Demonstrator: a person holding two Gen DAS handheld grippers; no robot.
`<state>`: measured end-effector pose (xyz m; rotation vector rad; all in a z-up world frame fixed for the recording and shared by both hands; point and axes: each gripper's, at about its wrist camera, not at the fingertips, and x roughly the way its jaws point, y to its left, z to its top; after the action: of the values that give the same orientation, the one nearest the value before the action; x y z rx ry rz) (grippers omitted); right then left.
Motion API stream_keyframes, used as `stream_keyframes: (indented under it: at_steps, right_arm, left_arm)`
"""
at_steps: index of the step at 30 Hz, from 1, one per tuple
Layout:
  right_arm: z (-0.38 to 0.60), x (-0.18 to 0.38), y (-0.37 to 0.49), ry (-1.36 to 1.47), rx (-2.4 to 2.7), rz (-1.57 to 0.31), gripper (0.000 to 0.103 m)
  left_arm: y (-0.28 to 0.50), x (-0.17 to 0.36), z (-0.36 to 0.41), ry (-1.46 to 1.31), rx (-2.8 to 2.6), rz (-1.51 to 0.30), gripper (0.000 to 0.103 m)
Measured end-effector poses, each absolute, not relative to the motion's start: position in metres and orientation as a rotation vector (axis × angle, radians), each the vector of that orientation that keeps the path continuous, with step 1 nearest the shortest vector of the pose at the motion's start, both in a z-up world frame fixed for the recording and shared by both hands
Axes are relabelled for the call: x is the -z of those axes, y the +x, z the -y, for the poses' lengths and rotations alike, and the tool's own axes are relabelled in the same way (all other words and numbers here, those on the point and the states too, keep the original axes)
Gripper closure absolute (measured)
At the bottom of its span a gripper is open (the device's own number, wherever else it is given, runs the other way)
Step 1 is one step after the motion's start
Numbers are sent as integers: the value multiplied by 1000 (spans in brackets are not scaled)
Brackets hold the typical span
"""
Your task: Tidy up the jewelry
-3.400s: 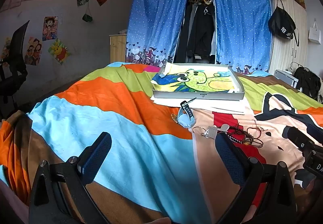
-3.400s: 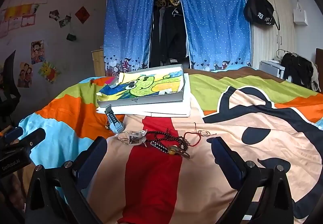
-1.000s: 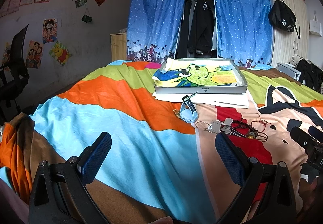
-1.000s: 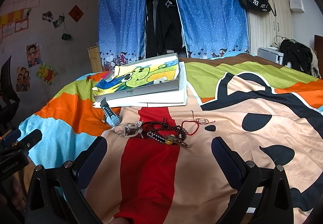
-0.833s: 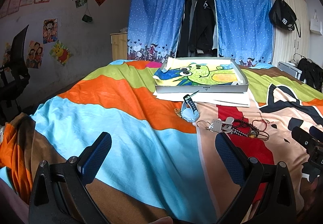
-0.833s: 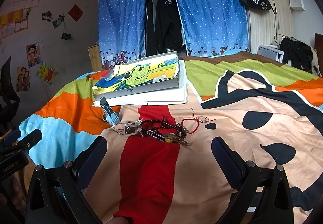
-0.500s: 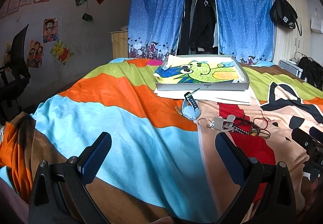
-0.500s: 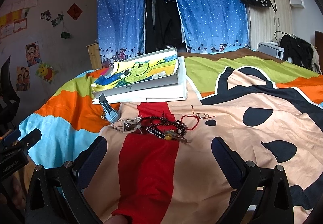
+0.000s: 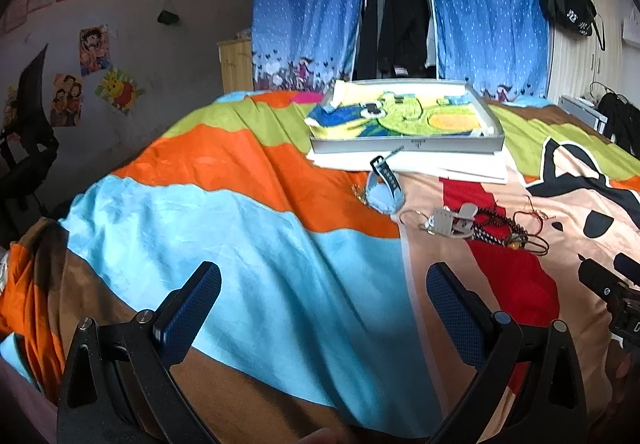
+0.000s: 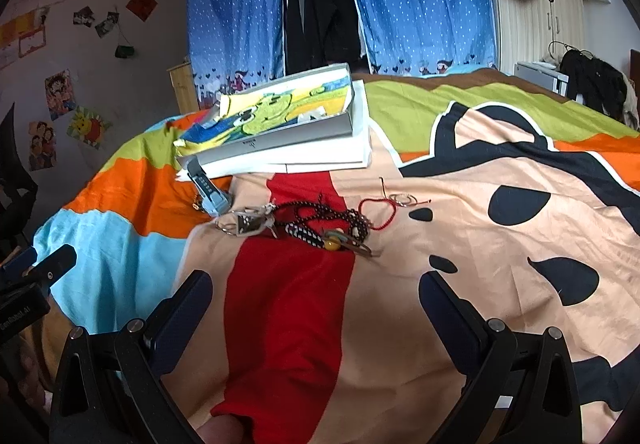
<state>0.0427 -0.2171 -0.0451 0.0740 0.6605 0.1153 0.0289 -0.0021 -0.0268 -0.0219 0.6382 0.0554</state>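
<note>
Jewelry lies loose on the bed, both hand-held grippers wide and empty.

The left hand-held gripper (image 9: pixel 324 308) and right hand-held gripper (image 10: pixel 316 308) hover low over the bedspread (image 10: pixel 500 244), jaws spread wide. A grey tray (image 10: pixel 280 135) on white sheets holds only a cartoon-print cloth (image 9: pixel 396 115). Near it lie a blue watch (image 10: pixel 210 195), a key ring (image 9: pixel 440 219), dark bead strings (image 10: pixel 328 219) and a red cord (image 10: pixel 380 211), tangled and hard to separate.

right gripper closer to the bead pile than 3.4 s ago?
Yes. In the right wrist view the dark bead bracelet looks bigger, as does the tray behind; the open right gripper has advanced toward them.
</note>
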Motion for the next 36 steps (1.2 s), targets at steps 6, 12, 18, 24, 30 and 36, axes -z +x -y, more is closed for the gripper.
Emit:
stream_keyframes:
  at_steps: [6, 12, 18, 24, 30, 36]
  right_arm:
    - [223, 49, 61, 46, -139, -693, 0]
    - [228, 53, 90, 4, -181, -735, 0]
    - [230, 56, 116, -3, -253, -761, 0]
    - [225, 60, 142, 51, -325, -749, 0]
    - [225, 69, 175, 222, -396, -806, 20]
    - [217, 81, 200, 290, -428, -874, 52]
  left_arm:
    - [54, 30, 3, 2, -39, -709, 2]
    - [87, 34, 3, 33, 21, -742, 2]
    - [124, 39, -7, -11, 64, -768, 2]
    - [154, 37, -16, -68, 92, -777, 3]
    - [182, 37, -15, -97, 143, -742, 5]
    - [214, 43, -2, -70, 234, -724, 14]
